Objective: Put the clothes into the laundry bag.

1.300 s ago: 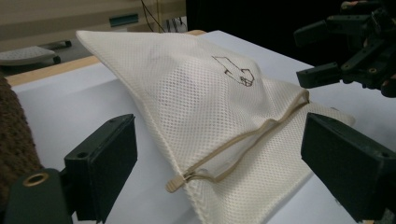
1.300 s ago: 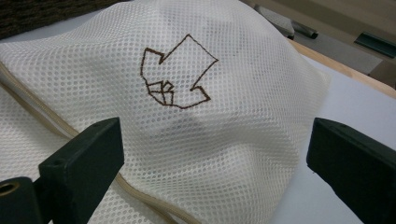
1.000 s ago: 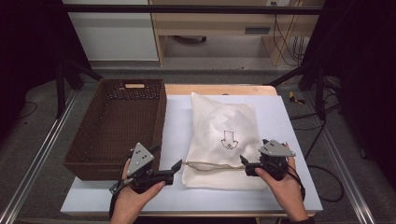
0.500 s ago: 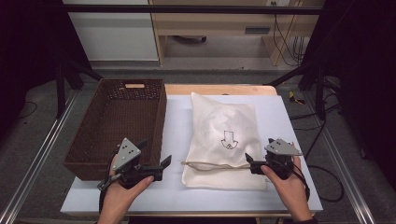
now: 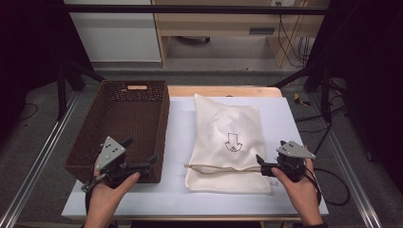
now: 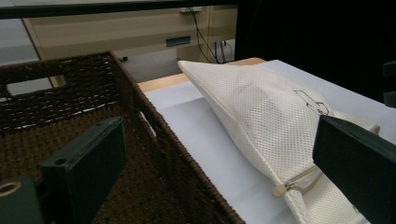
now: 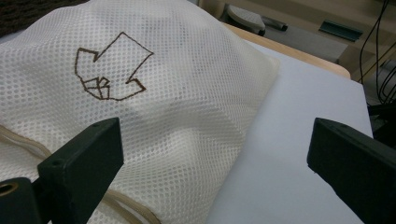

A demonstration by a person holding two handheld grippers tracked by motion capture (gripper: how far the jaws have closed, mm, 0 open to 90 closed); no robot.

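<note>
A white mesh drawstring bag (image 5: pixel 230 137) with a brown arrow print lies flat on the white table mat, its corded mouth (image 5: pixel 218 167) toward me. My left gripper (image 5: pixel 141 152) hovers over the front right corner of the brown wicker basket (image 5: pixel 164 118), left of the bag. Its jaws have just been opening and stand open with nothing between them. In the left gripper view (image 6: pixel 215 140) the basket wall (image 6: pixel 154 135) and the bag (image 6: pixel 252 102) lie ahead. My right gripper (image 5: pixel 270 153) rests open at the bag's front right corner; its own view (image 7: pixel 215 140) shows the mesh (image 7: pixel 163 93) close ahead.
The white mat (image 5: pixel 294 123) covers a wooden table with metal rails on both sides. Black stands and cables sit at the right, past the table edge. A bare strip of mat runs between basket and bag.
My left gripper has moved left, away from the bag's cord end, to the basket's front right corner. The right gripper has stayed by the bag.
</note>
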